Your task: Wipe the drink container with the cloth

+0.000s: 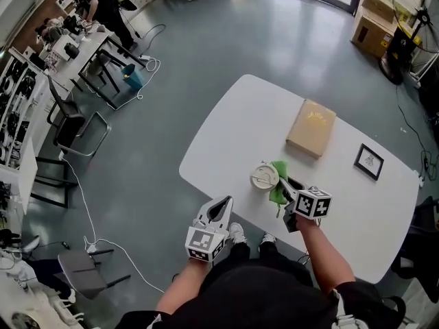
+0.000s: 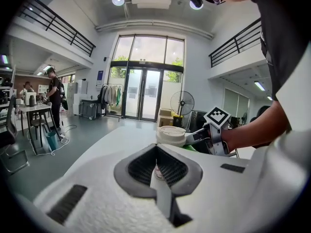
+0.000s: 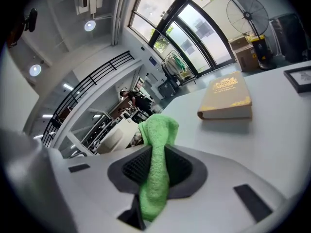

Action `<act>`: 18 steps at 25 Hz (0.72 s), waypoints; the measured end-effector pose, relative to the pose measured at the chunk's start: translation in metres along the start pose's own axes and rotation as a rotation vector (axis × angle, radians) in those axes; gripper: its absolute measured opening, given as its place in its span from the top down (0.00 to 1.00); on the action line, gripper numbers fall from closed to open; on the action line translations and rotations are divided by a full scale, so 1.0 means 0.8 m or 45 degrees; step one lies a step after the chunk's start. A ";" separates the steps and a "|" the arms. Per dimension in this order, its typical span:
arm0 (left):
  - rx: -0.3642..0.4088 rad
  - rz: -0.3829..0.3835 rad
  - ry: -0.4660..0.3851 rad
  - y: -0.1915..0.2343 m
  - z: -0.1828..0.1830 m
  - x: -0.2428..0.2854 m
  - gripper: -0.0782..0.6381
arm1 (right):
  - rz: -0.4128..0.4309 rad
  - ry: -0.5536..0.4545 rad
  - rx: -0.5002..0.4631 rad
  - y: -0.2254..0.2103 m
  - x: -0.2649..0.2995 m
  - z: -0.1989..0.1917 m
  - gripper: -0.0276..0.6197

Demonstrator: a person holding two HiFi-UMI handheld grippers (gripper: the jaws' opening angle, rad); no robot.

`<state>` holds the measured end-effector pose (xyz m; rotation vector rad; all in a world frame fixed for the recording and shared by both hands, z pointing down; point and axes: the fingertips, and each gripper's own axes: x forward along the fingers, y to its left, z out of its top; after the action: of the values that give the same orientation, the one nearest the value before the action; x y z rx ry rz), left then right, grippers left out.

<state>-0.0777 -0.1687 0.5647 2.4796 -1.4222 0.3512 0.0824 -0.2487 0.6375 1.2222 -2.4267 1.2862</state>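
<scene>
A pale paper drink cup with a white lid [image 1: 265,177] stands upright near the front edge of the white table [image 1: 240,115]. My right gripper [image 1: 285,186] is shut on a green cloth [image 1: 279,185], which lies against the cup's right side. In the right gripper view the cloth [image 3: 156,135] runs up between the jaws, with the cup [image 3: 112,141] just beyond on the left. My left gripper [image 1: 221,208] hovers off the table's front-left edge, shut and holding nothing. In the left gripper view it [image 2: 156,168] points at the cup [image 2: 170,135].
A tan book [image 1: 311,128] lies behind the cup, and a small black picture frame [image 1: 369,161] sits at the right. Off the table to the left stand chairs [image 1: 81,125] and desks with people; a floor fan [image 1: 411,5] and boxes at the back right.
</scene>
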 end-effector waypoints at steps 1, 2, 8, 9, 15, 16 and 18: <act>0.000 0.007 0.007 0.002 -0.003 -0.001 0.88 | -0.008 0.006 0.007 -0.003 0.003 -0.003 0.83; 0.003 0.014 0.014 0.004 -0.006 -0.001 0.88 | -0.015 0.011 0.017 -0.007 0.006 -0.004 0.83; -0.013 0.024 0.038 0.006 -0.018 0.003 0.88 | -0.092 0.075 0.090 -0.033 0.026 -0.033 0.83; -0.014 0.020 0.032 0.004 -0.016 0.004 0.88 | -0.114 0.092 0.096 -0.039 0.028 -0.039 0.83; -0.005 0.013 0.020 -0.001 -0.013 0.000 0.88 | -0.186 0.132 0.191 -0.064 0.043 -0.071 0.83; -0.006 0.016 0.021 0.001 -0.013 -0.002 0.88 | -0.193 0.138 0.203 -0.067 0.046 -0.075 0.83; -0.009 0.020 0.026 0.003 -0.016 -0.007 0.88 | -0.212 0.148 0.222 -0.071 0.051 -0.081 0.83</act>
<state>-0.0837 -0.1611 0.5752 2.4539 -1.4328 0.3728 0.0805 -0.2424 0.7327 1.3195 -2.1210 1.4985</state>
